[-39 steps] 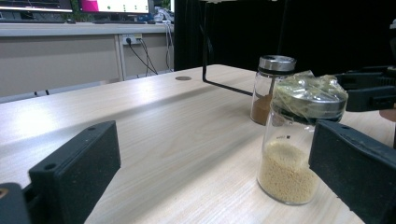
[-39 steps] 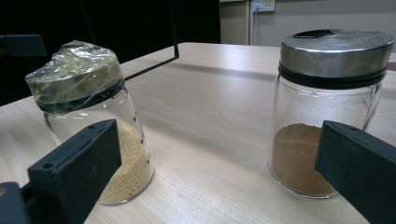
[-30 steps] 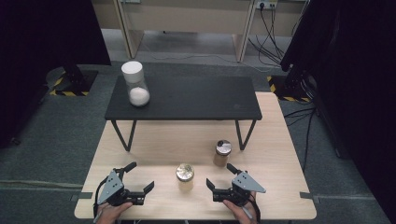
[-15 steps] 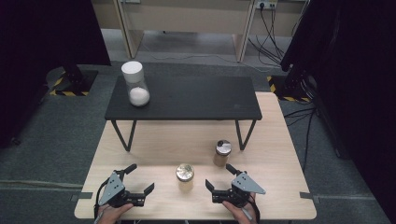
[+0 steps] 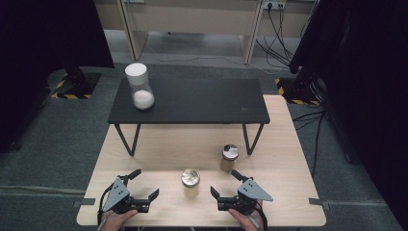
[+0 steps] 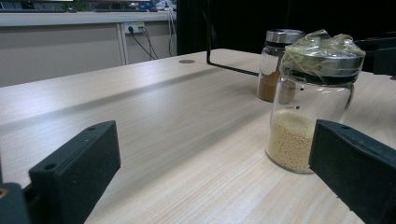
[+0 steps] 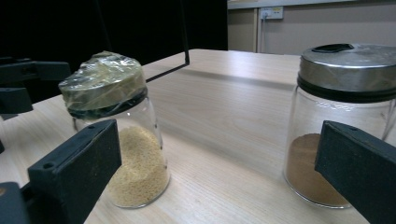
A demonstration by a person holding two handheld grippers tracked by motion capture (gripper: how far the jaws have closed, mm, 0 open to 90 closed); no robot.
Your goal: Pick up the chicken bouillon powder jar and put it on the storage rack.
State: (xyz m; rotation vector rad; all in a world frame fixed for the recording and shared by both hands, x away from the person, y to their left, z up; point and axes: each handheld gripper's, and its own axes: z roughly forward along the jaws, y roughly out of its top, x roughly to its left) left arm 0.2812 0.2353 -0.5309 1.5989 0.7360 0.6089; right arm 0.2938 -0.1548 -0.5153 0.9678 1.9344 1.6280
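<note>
Each hand carries a black two-jaw tool. The left gripper [image 5: 142, 188] has a grey three-cornered plate on top, dotted with small dark screw heads, and a black cable that loops off its outer side. The right gripper [image 5: 224, 185] wears the same grey plate (its point juts outward) over a blocky black body. In the gripper views the jaws are flat, matte black slabs with squared edges, and a small round hole sits near the top of one jaw on each gripper. A thin light stripe crosses the right hand [image 5: 246, 217].
</note>
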